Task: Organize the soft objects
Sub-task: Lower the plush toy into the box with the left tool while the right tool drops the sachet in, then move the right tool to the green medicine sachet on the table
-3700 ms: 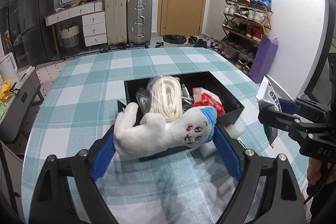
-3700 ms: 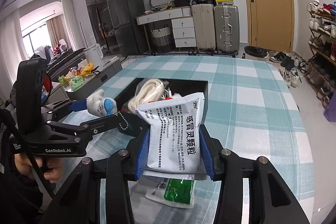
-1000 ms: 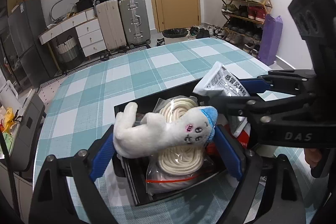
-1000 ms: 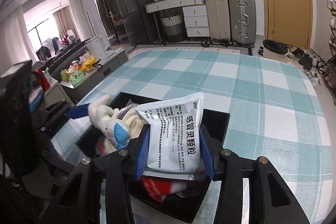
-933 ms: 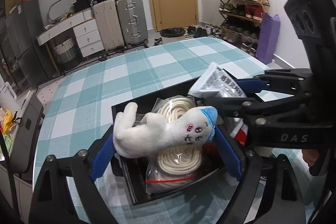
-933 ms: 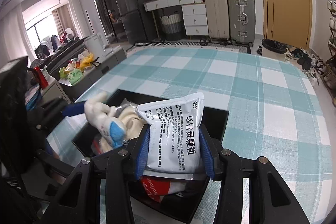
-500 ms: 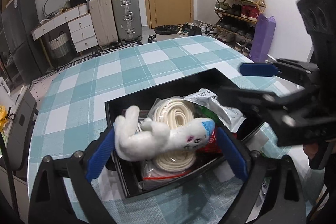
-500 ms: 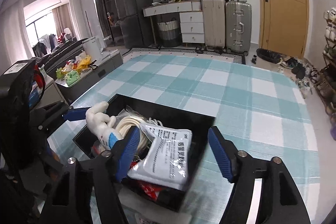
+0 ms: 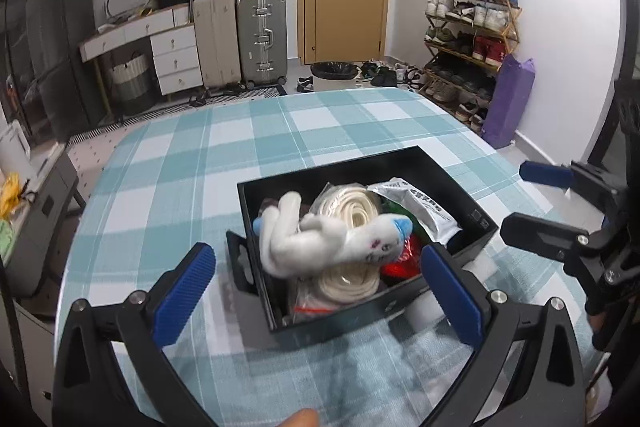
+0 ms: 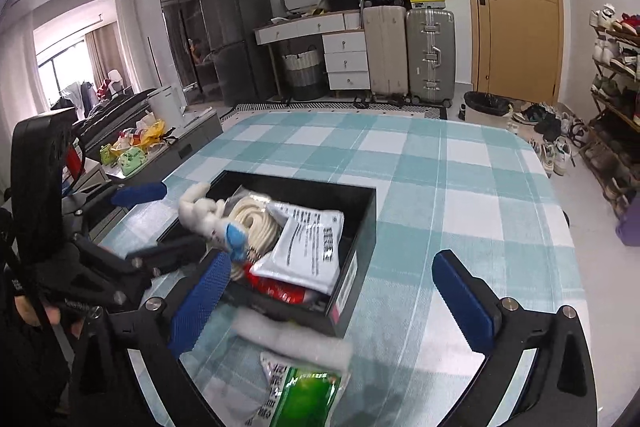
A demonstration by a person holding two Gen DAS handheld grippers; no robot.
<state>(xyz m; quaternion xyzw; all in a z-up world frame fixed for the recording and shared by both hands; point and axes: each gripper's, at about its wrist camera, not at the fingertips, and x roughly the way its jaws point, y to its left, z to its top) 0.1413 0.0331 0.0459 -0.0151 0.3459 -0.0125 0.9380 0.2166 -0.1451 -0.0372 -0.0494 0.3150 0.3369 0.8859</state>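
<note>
Now the white plush toy with a blue cap (image 9: pixel 332 243) and the silver printed sachet (image 10: pixel 308 247) lie in the black open box (image 9: pixel 404 301), just released. Both the left gripper (image 9: pixel 316 291) and right gripper (image 10: pixel 340 291) have just been opening, nothing between them. Next, likely, the green-and-white pouch (image 10: pixel 304 395) on the checked worktop (image 10: pixel 460 187).

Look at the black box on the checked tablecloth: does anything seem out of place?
Yes. A green-and-white packet lies outside the black box, on the tablecloth in front of it, while the white plush toy sits piled on top rather than tucked in.
</note>
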